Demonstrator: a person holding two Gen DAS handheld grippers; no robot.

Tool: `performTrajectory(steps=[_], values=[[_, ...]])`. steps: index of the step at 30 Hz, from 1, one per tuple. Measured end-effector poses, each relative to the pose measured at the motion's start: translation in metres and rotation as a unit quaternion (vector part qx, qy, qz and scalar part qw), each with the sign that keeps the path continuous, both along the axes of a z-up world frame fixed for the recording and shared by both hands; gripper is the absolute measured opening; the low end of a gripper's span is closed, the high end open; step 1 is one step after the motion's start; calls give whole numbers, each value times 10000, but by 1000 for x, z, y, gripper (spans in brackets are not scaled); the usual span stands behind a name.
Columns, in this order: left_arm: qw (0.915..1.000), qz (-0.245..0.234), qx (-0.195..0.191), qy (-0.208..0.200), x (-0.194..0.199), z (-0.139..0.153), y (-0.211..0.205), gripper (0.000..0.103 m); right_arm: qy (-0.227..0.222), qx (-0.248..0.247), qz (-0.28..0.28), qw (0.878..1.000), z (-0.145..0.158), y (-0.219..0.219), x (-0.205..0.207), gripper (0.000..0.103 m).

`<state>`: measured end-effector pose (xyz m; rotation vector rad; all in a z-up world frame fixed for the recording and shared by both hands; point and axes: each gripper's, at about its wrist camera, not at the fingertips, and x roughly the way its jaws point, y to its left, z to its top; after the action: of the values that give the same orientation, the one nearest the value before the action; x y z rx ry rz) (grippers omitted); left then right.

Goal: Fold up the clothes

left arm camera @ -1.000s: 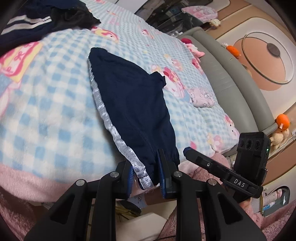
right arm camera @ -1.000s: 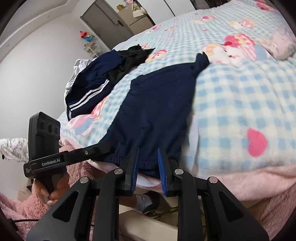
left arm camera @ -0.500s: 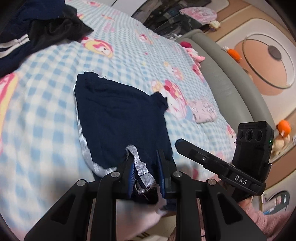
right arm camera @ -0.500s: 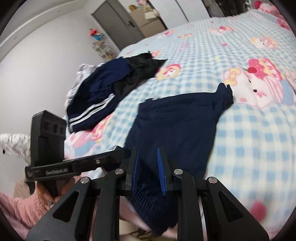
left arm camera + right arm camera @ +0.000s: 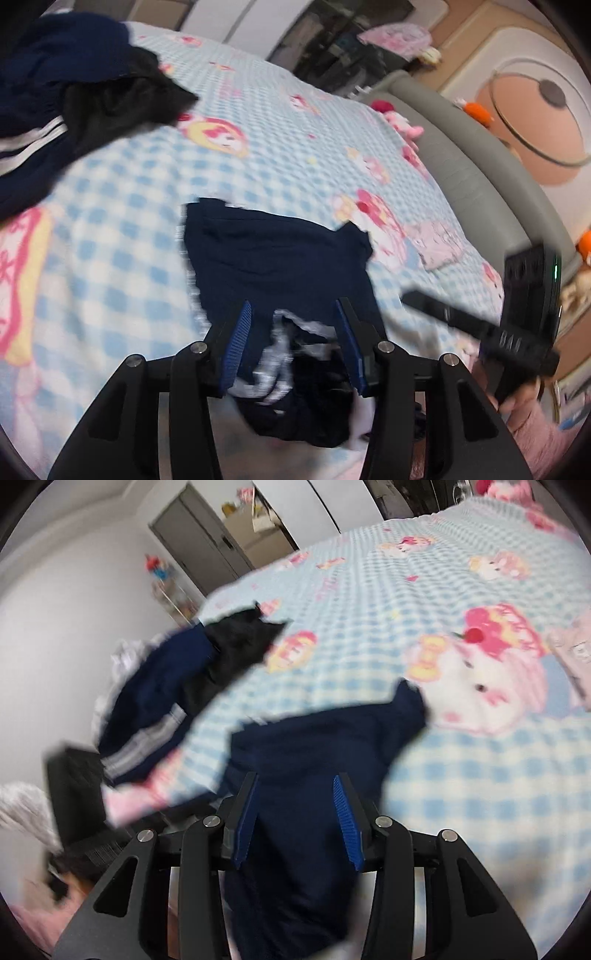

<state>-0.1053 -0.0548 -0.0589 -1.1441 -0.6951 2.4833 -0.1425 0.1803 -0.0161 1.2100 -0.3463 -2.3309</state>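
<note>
A navy garment with a silver side stripe (image 5: pixel 280 266) lies on the blue checked bedspread (image 5: pixel 110 229), its near end bunched at the bed's edge. My left gripper (image 5: pixel 293 321) is open just above that bunched end, with the stripe between its blue pads. In the right wrist view the same garment (image 5: pixel 325 738) runs under my right gripper (image 5: pixel 295 794), which is also open over the cloth. The right gripper's body (image 5: pixel 517 325) shows at the right of the left wrist view. Both views are motion-blurred.
A pile of dark clothes, navy with white stripes and black (image 5: pixel 66 99), lies at the bed's far left; it also shows in the right wrist view (image 5: pixel 177 690). A grey padded headboard (image 5: pixel 480 158) runs along the right. A small pink cloth (image 5: pixel 439 243) lies near it.
Both grippers carried the garment's near end forward over the bed, then opened and let go of it. The near end now lies bunched on the rest.
</note>
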Motion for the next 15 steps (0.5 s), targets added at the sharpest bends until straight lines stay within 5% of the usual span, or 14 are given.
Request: performTrajectory(steps=[6,10,15], values=[[9995,150,-263,-30,13,-9,-14,48,-343,41,-374,9987,-31,18,22,43],[9955,-39,-896,301,19,2,-5,48,-191,429,-139,9988,-26,15,33,43],[9701,-797,-2160,765,20,19,18,48,142,1215,367,9918,-12,12,55,43]])
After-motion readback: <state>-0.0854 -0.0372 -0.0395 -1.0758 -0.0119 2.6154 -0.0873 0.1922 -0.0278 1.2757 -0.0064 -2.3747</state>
